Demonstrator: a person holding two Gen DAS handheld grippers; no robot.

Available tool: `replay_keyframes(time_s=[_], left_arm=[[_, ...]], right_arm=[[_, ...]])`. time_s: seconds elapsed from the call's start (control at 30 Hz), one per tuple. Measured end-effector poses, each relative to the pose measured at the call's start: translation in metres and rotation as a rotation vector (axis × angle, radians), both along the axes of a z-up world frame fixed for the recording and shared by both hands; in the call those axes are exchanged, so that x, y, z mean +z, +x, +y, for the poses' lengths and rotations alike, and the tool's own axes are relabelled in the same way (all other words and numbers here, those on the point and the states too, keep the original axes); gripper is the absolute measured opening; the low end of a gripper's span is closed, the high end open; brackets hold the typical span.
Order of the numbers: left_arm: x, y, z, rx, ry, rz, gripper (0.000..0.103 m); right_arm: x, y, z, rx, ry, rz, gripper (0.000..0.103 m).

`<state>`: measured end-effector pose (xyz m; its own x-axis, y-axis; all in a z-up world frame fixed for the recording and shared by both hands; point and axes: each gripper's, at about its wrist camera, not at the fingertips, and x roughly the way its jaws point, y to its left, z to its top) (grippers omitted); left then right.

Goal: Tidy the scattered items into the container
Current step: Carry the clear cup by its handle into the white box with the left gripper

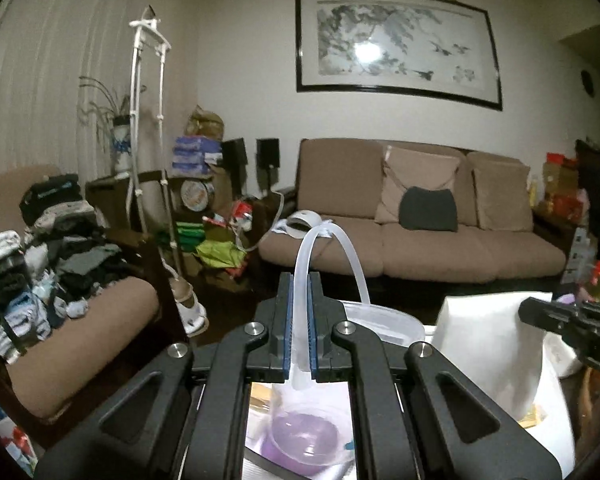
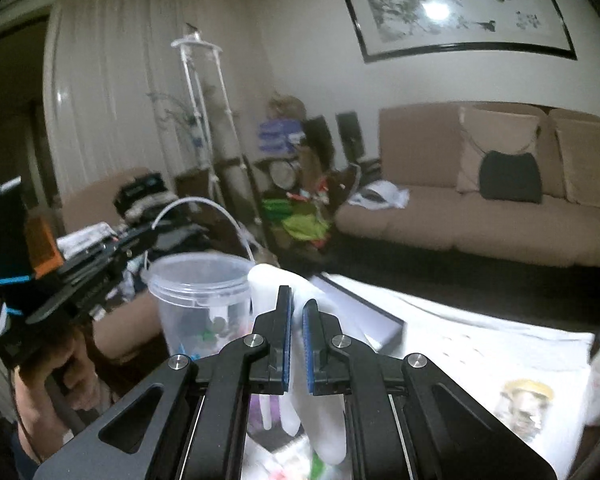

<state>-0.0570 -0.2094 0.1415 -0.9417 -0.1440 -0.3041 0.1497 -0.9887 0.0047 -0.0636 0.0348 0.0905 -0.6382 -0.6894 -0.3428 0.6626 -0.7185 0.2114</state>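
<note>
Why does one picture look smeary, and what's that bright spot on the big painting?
Left wrist view: mostly sharp; the bright spot is lamp glare on the framed ink painting's glass. Right wrist view: motion blur smears the clear plastic bucket and sofa, with the same glare. Both views: the fisheye lens curves walls, with dark corners.

The sofa (image 1: 412,240) was tan, with a dark grey cushion (image 1: 428,209) on it. At twelve o'clock, the picture (image 1: 398,46) showed grey ink in a black frame. The bucket (image 2: 200,300) was clear, the pads (image 2: 286,344) blue.
</note>
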Motion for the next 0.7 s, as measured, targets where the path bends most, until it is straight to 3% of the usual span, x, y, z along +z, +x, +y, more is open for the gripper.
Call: replay_keyframes(time_s=[0.13,0.23,0.4,0.5,0.7], left_arm=[[-0.002,-0.006,-0.011,0.026,-0.022,0.010,0.006],[-0.005,-0.010,-0.027,0.080,-0.016,0.060,0.006],[-0.029,-0.029,-0.063,0.032,0.081,0.060,0.006],[-0.047,-0.040,-0.072,0.017,0.060,0.057,0.006],[-0.107,-0.080,-0.095,0.003,0.135,-0.075,0.006]], right_arm=[[0.007,-0.021,-0.027,0.033,-0.030,-0.016,0.004],[0.019,-0.033,-0.050,0.072,-0.067,-0.020,0.004],[0.019,-0.038,-0.080,0.154,-0.132,0.014,0.004],[0.003,-0.048,-0.095,0.163,-0.172,0.015,0.004],[-0.068,-0.094,-0.121,0.133,-0.167,-0.141,0.004]])
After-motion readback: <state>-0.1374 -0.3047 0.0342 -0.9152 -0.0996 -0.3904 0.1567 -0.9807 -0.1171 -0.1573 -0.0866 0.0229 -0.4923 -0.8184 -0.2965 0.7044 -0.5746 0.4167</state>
